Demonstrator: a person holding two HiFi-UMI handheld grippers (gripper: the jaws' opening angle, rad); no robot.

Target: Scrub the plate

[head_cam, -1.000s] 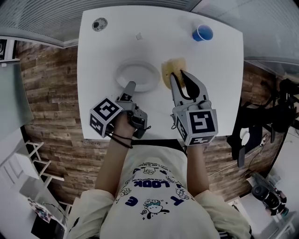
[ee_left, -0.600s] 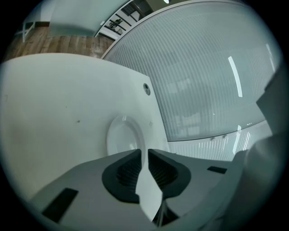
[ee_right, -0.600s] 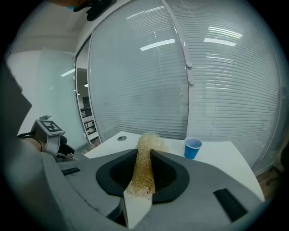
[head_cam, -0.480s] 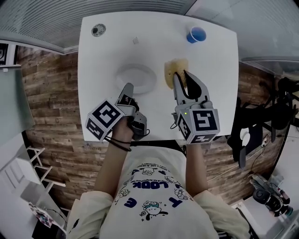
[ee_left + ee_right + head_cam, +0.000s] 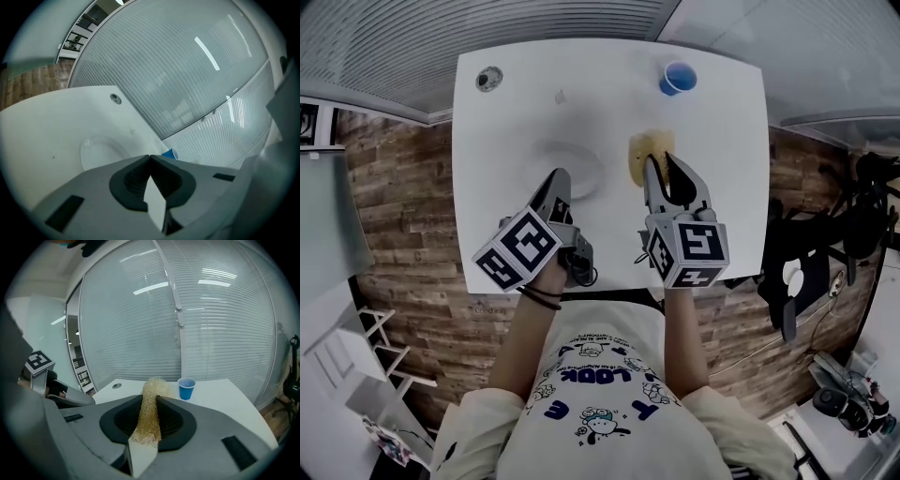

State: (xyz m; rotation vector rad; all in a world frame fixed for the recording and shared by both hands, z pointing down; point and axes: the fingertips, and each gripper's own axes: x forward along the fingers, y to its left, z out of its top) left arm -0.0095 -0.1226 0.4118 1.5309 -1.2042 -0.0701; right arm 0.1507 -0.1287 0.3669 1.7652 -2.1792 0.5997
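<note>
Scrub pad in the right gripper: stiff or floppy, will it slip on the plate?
Probably soft and springy: the scrub pad is a loose fibrous mesh, pinched narrow by the right gripper. Likely light; its free end stands beyond the jaws without drooping. Its rough fibres should drag rather than slide on the plate.

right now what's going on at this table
A person is holding a two-jaw gripper in each hand over a white table. The right gripper is shut on a yellowish scrub pad, held just to the right of the white plate and not on it. The left gripper is shut and empty, its tip at the plate's near edge. A blue cup stands at the far side. Scrubbing hasn't begun yet.
</note>
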